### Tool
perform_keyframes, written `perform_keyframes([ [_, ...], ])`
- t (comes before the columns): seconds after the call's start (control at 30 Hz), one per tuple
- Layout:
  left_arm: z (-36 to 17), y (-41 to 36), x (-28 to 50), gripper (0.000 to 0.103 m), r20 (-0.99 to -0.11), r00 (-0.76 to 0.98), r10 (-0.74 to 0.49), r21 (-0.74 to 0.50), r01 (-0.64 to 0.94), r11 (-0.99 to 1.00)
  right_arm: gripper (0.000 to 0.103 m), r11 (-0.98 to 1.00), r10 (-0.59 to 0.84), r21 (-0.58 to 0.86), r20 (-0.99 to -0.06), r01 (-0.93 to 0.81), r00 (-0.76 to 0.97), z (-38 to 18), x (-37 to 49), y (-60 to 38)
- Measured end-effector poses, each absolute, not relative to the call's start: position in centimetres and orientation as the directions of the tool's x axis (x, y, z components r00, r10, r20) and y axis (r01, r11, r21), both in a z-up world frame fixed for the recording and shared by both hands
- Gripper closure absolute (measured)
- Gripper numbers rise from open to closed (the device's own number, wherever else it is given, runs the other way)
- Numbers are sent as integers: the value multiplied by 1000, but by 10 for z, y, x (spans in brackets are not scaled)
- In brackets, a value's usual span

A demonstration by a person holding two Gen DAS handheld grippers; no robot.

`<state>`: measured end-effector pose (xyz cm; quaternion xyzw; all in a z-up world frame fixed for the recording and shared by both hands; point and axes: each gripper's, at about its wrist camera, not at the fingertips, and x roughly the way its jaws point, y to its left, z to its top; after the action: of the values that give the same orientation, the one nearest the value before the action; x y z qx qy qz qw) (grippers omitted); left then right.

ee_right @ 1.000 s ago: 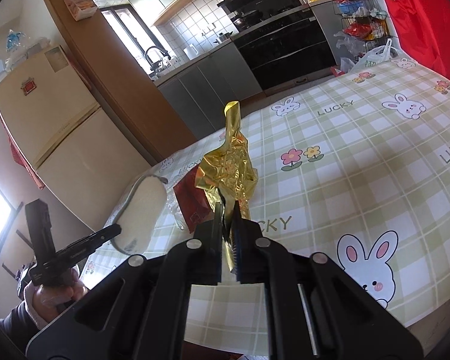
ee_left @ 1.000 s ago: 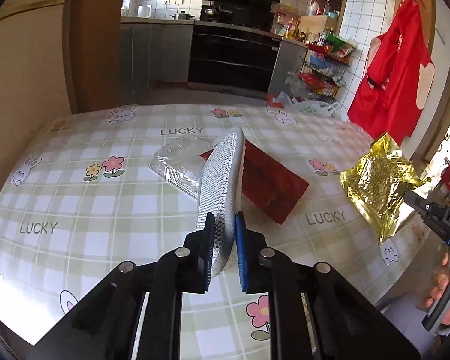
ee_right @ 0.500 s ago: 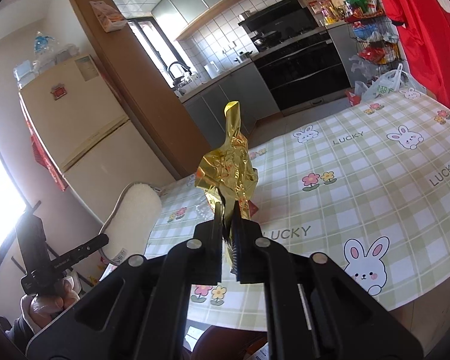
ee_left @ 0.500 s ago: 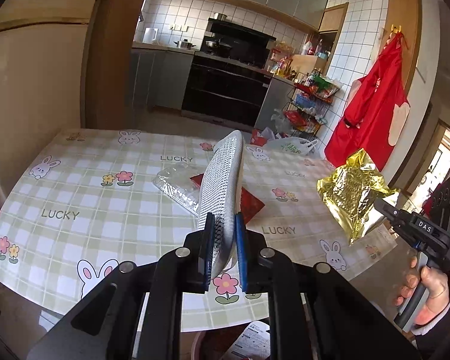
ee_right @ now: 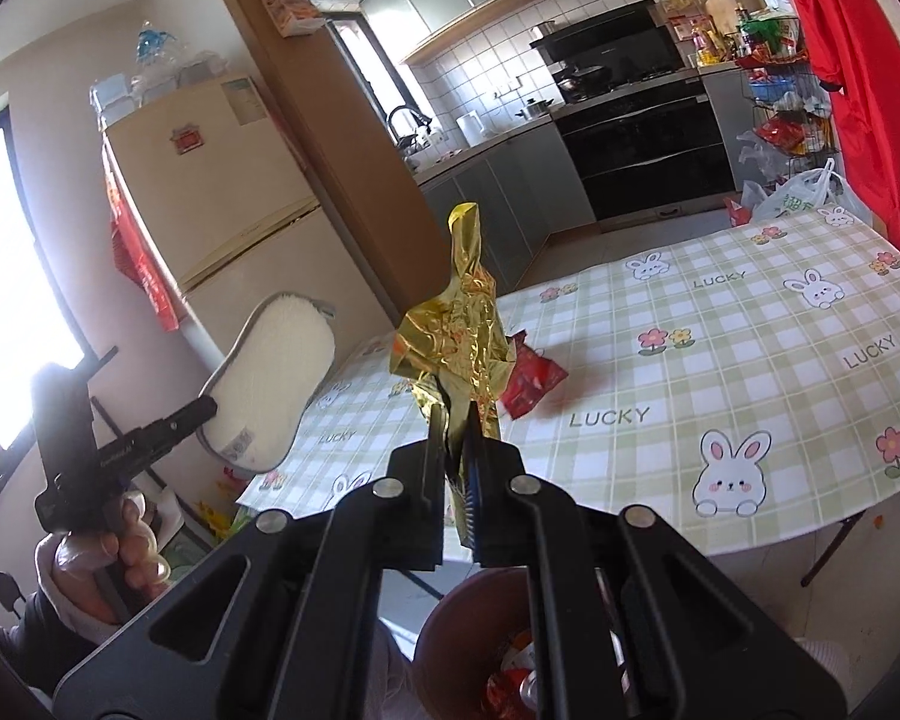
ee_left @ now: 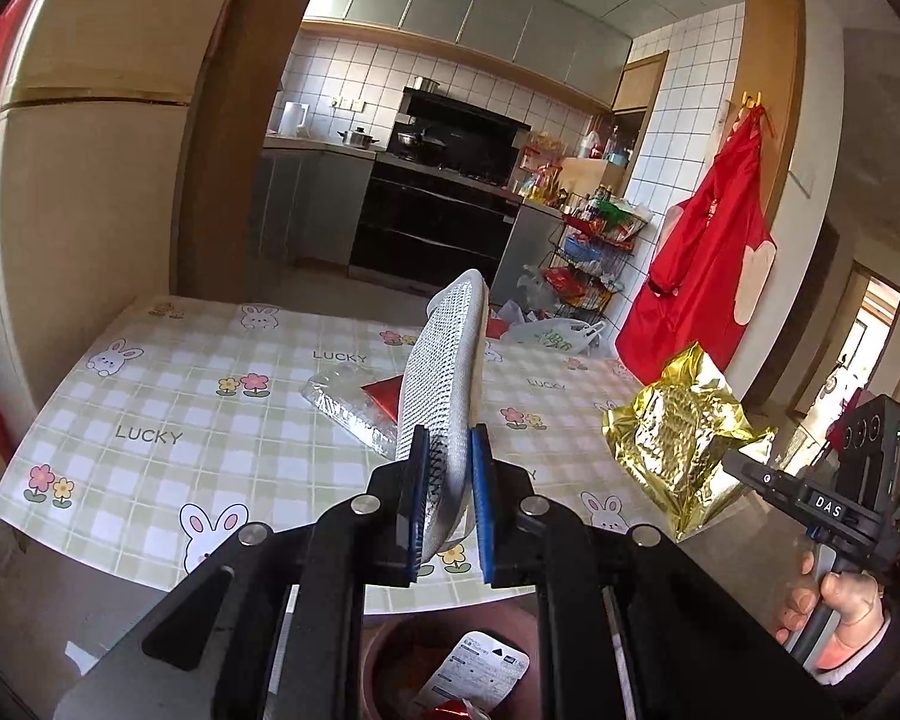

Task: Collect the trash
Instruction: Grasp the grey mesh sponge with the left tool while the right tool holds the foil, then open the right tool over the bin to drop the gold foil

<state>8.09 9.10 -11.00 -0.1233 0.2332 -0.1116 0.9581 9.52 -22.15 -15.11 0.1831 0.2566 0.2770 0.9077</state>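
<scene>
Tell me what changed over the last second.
Both grippers pulled back off the table and rose; a bin now shows below. Unchanged: left gripper clamps the silver pad, right gripper the gold foil; red wrapper and clear packet remain tabled.

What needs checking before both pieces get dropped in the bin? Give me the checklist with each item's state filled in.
1. Left gripper jaws shut on the silver mesh pad: ok.
2. Right gripper jaws shut on the gold foil wrapper: ok.
3. Both pieces lifted clear of the table: ok.
4. Brown bin open and below the left gripper: ok; it already holds some trash.
5. Gold foil wrapper directly above the bin opening: cannot tell; the bin shows low in the right wrist view, mostly hidden by the gripper.
6. Table cleared of trash: not ok; a red wrapper and a clear plastic pack remain.
</scene>
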Motion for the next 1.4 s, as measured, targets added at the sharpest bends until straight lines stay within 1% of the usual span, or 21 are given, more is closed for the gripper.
perform_keyframes([
  [0.13, -102, 92, 65, 89, -400, 876, -268, -283, 160, 946, 94, 766, 625, 478, -396, -430, 673, -154, 80, -214],
  [0.3, -102, 94, 61, 89, -396, 880, -262, -286, 153, 946, 94, 748, 655, 486, -436, -452, 617, -158, 76, -201],
  [0.47, -109, 97, 65, 89, -407, 872, -272, -296, 157, 942, 94, 729, 684, 475, -481, -493, 548, -167, 81, -183],
  [0.6, -117, 99, 72, 89, -418, 864, -281, -303, 159, 940, 93, 709, 705, 500, -515, -497, 488, -182, 87, -172],
  [0.7, -124, 101, 78, 89, -431, 856, -285, -312, 155, 937, 88, 703, 711, 505, -529, -501, 463, -187, 90, -167],
  [0.77, -128, 102, 81, 89, -438, 852, -286, -318, 151, 936, 73, 695, 718, 516, -531, -501, 449, -190, 92, -166],
  [0.9, -132, 101, 85, 89, -447, 846, -291, -325, 149, 934, 62, 694, 720, 524, -533, -495, 445, -194, 94, -164],
  [0.93, -134, 101, 85, 89, -448, 844, -294, -327, 151, 933, 55, 697, 717, 524, -534, -491, 448, -194, 94, -164],
  [0.97, -134, 101, 86, 89, -449, 843, -296, -328, 153, 932, 45, 699, 715, 526, -532, -485, 454, -194, 94, -165],
  [1.0, -135, 100, 86, 90, -451, 840, -301, -330, 156, 931, 42, 704, 711, 526, -527, -477, 466, -193, 94, -167],
  [1.03, -135, 100, 86, 90, -453, 837, -309, -336, 160, 928, 31, 709, 705, 525, -522, -472, 480, -191, 94, -169],
  [1.07, -136, 100, 86, 89, -452, 833, -319, -347, 165, 923, 17, 721, 692, 515, -517, -463, 503, -188, 94, -171],
  [1.13, -135, 98, 85, 90, -450, 829, -333, -354, 176, 918, 8, 751, 659, 480, -500, -453, 563, -179, 91, -176],
  [1.2, -134, 96, 83, 90, -450, 826, -340, -347, 190, 919, 6, 777, 628, 445, -483, -446, 610, -170, 89, -180],
  [1.4, -134, 88, 78, 90, -452, 812, -370, -339, 228, 913, 6, 846, 524, 365, -434, -389, 733, -149, 85, -197],
])
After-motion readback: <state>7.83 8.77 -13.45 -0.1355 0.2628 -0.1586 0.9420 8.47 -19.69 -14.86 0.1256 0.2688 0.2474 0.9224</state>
